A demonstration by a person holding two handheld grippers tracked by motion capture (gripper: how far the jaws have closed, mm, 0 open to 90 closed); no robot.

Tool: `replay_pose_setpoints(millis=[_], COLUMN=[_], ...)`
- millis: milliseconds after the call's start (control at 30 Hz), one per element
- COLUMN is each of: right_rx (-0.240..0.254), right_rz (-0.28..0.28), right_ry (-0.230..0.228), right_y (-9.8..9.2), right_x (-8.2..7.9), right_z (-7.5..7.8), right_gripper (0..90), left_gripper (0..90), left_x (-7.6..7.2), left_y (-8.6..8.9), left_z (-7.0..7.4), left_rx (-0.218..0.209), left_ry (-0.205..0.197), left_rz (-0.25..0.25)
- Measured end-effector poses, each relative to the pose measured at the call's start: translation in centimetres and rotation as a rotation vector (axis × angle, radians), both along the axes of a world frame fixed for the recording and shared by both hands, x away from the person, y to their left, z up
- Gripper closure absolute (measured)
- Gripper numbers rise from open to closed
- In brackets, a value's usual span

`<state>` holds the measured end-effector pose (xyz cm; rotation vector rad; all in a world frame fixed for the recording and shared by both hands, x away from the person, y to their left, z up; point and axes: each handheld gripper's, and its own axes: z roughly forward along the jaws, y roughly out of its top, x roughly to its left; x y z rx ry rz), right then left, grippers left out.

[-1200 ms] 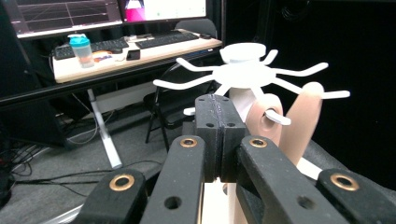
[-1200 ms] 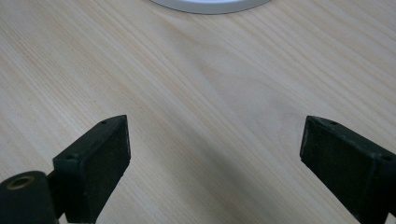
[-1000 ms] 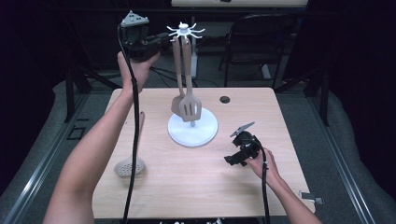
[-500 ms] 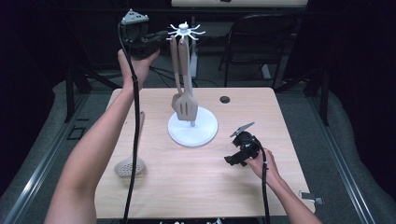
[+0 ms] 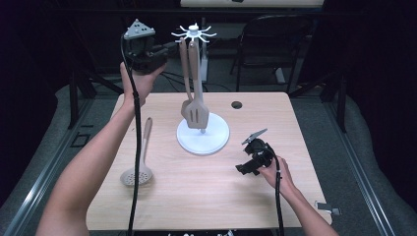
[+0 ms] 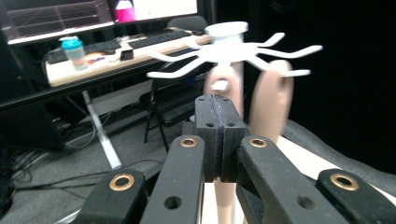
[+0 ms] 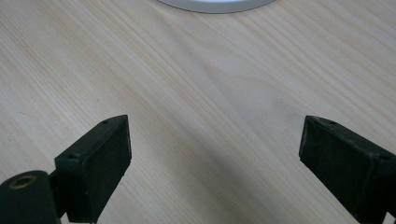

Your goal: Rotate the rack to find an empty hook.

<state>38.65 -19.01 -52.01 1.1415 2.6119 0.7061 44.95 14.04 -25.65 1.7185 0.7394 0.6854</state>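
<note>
A white utensil rack stands mid-table, with a hook crown [image 5: 193,33] on top and a round base [image 5: 216,140]. Two tan utensils hang from it, a slotted spatula [image 5: 197,115] in front and a second one [image 5: 184,61] close behind. A tan slotted spoon [image 5: 137,172] lies flat on the table's left side. My left gripper [image 5: 167,50] is raised just left of the crown, shut with nothing between its jaws. In the left gripper view its jaws [image 6: 219,121] point at the hook crown [image 6: 229,49] and the two handles [image 6: 273,102]. My right gripper [image 5: 244,168] rests low over the table at right, open and holding nothing [image 7: 215,149].
A black grommet hole [image 5: 236,104] sits in the wooden tabletop behind the rack. A dark chair [image 5: 265,44] and a desk leg stand beyond the far edge. In the right gripper view the rack's base [image 7: 215,4] lies just ahead on the bare wood.
My left gripper has drawn back a little from the rack's top and sunk slightly. The right gripper and the utensils have stayed put.
</note>
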Motion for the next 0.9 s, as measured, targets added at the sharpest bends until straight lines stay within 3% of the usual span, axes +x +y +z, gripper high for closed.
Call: replay_pose_setpoints(millis=[167,433,500,600,900], right_rx=[-0.003,-0.001,0.039,-0.003,-0.009], right_rz=[0.004,0.002,-0.018,0.004,0.008], right_ry=[0.0,0.0,-0.01,-0.001,0.002], right_y=[0.0,0.0,0.1,0.0,0.0], right_x=[0.0,0.0,-0.1,0.0,0.1], right_z=[-0.1,-0.1,-0.4,-0.2,-0.1], right_gripper=[8.8,8.8,8.8,8.9,8.9], left_gripper=[89.9,89.9,89.9,89.9,89.9], left_x=[-0.3,0.9,1.3,1.8,2.6], left_y=[-0.4,-0.3,-0.2,-0.1,-0.1], left_z=[0.6,0.8,0.7,0.7,0.8], left_rx=[0.007,0.003,-0.001,-0.004,-0.01], left_ry=[-0.02,-0.011,-0.006,0.003,-0.01], left_rz=[-0.005,0.031,0.041,0.053,0.07])
